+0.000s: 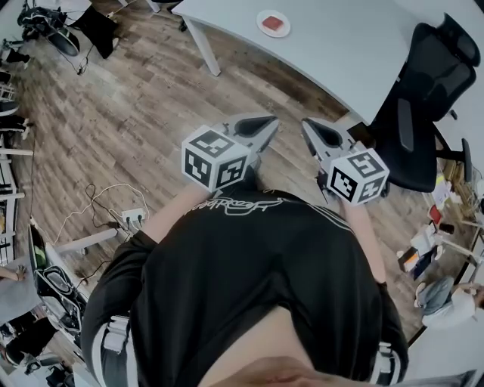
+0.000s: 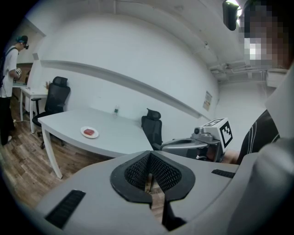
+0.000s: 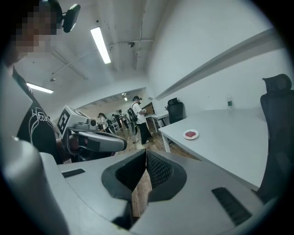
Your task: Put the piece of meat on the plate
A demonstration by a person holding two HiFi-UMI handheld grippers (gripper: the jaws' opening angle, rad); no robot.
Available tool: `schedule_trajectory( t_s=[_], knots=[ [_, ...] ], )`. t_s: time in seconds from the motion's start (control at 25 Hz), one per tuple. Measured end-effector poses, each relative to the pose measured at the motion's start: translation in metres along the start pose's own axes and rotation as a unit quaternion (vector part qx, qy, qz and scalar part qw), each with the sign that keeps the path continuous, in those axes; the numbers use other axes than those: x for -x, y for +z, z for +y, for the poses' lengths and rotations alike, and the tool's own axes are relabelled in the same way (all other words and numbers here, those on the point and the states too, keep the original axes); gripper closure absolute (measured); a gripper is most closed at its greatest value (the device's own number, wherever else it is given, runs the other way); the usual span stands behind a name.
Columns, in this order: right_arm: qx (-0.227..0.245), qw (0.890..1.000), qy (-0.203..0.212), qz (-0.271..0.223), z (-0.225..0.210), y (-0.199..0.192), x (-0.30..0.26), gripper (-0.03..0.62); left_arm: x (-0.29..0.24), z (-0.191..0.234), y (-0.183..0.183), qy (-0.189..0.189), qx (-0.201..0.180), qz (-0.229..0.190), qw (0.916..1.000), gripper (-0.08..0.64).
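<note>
A red piece of meat lies on a small white plate on the pale grey table, far ahead of me. Both grippers hang in the air over the wooden floor, well short of the table. My left gripper is shut with nothing in it, and so is my right gripper. In the left gripper view the plate with the meat sits at the left. My left gripper's pads meet. In the right gripper view the plate is at the right, beyond my right gripper.
A black office chair stands at the table's right end, close to my right gripper. A power strip with cables lies on the floor at the left. A table leg stands ahead. Several people stand far off.
</note>
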State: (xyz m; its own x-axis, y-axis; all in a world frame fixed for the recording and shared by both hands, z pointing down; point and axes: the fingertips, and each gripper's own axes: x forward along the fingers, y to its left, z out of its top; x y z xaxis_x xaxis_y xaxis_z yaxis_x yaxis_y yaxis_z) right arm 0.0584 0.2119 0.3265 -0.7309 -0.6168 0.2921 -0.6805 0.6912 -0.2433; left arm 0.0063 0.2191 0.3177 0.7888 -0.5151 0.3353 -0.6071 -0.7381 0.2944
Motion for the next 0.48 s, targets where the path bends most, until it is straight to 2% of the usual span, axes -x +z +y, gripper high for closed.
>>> schedule_trajectory(
  t_s=[0.48],
  knots=[
    [0.006,1.0,-0.001,-0.001,0.008,-0.006,0.013,0.583,0.006,-0.014,-0.006,0.007,-0.001,-0.005,1.0,0.552]
  ],
)
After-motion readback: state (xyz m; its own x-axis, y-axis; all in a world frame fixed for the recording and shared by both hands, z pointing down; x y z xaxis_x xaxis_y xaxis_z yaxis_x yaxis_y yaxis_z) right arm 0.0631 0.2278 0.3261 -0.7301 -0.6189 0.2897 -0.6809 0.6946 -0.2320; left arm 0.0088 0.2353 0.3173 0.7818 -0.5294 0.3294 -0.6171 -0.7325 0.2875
